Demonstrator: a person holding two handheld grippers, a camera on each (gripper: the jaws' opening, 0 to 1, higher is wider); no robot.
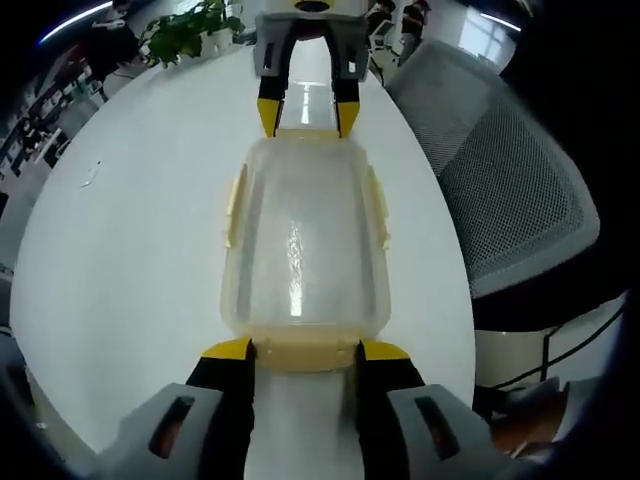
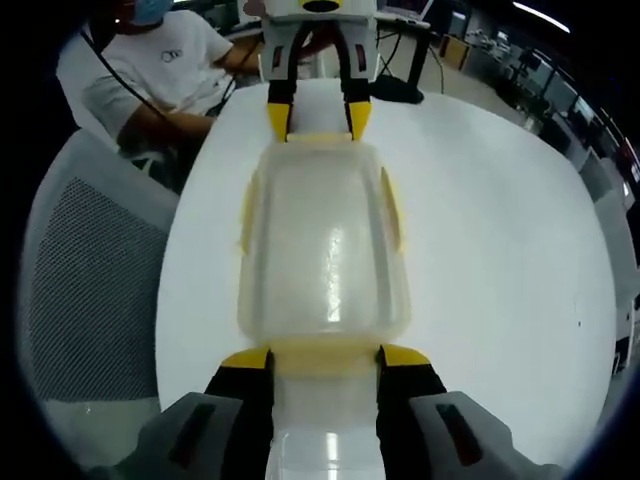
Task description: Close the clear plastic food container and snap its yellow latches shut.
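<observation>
Container [image 1: 305, 250] w/ lid on, flat on white tabletop [image 1: 130, 260], long axis running straight from left claw [image 1: 305, 352] to right claw [image 2: 325, 358]: one claw at each short end, equally near. Both claws wide open, jaws straddling the yellow end latch [image 1: 305, 355] nearest them, gripping nothing. Side latches [image 1: 236, 205] appear flared outward, prob. unsnapped. Judgement: end latches come first, each claw working its own end.

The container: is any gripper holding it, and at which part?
Each gripper, left and right, meets an end latch of the container; a clamped hold cannot be told.
</observation>
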